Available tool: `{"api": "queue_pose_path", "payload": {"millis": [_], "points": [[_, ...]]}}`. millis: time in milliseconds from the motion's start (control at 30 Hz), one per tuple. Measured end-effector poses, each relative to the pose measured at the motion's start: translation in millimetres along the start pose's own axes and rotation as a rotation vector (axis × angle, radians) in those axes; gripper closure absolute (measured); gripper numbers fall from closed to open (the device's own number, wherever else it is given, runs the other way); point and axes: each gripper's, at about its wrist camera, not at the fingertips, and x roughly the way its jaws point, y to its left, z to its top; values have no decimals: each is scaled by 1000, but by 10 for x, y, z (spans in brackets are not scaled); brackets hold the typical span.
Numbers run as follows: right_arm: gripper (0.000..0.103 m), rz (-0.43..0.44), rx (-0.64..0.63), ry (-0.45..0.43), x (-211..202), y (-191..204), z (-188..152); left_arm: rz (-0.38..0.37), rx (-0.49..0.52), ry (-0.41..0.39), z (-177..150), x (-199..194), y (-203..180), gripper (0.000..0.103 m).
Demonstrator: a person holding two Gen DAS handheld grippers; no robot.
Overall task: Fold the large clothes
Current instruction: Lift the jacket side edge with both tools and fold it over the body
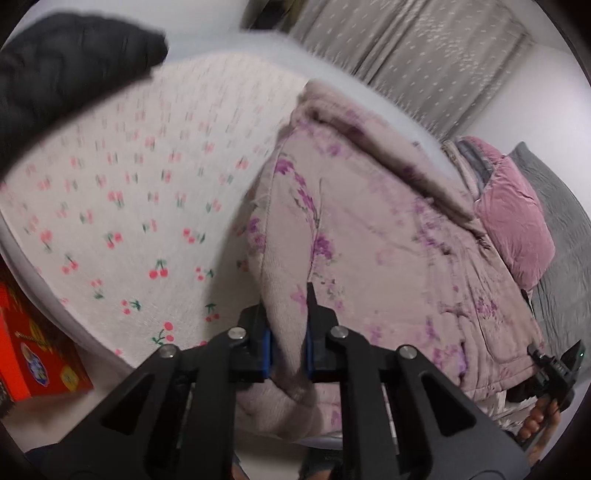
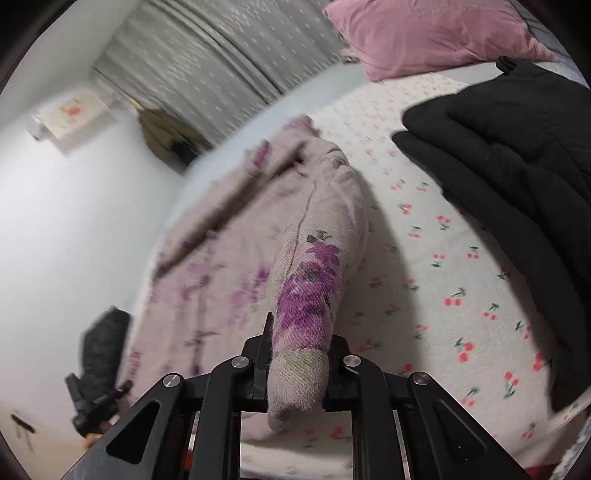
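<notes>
A large pale mauve garment [image 1: 388, 236] with purple flower print lies spread on a bed with a white cherry-print sheet [image 1: 122, 206]. My left gripper [image 1: 288, 314] is shut on a thick folded edge of the garment. My right gripper [image 2: 301, 350] is shut on another bunched part of the same garment [image 2: 310, 280], lifted off the sheet [image 2: 443, 295]. The right gripper also shows at the lower right of the left wrist view [image 1: 554, 365], and the left gripper at the lower left of the right wrist view [image 2: 96, 402].
A black padded garment [image 2: 517, 177] lies on the sheet; it also shows in the left wrist view [image 1: 62, 77]. A pink pillow [image 2: 424, 33] and grey quilt [image 1: 565, 236] sit at the bed's head. Grey curtains [image 2: 221, 59] hang behind. A red box [image 1: 33, 347] stands beside the bed.
</notes>
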Motion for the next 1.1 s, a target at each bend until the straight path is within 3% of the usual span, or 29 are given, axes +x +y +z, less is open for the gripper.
{"api": "queue_pose_path", "payload": {"millis": [167, 333, 433, 533, 700, 833, 1000, 1100], "points": [[89, 68, -9, -42, -298, 112, -134, -53, -64, -17, 57, -298, 96, 89], [91, 157, -27, -96, -763, 254, -162, -126, -50, -30, 66, -804, -10, 90], [92, 208, -68, -167, -1183, 450, -160, -179, -16, -101, 109, -1241, -169, 90], [92, 220, -115, -238, -1468, 605, -95, -160, 6, -159, 237, -1338, -254, 89], [93, 201, -61, -180, -1045, 533, 200, -160, -104, -65, 493, -835, -140, 89], [93, 245, -47, -167, -761, 564, 442, -147, -131, -76, 776, -633, -212, 89], [93, 247, -95, -190, -387, 871, 1066, -146, -124, -90, 1373, -423, -402, 89], [93, 227, -102, -185, 8, 1058, 1691, -133, -127, -96, 1898, -149, -526, 89]]}}
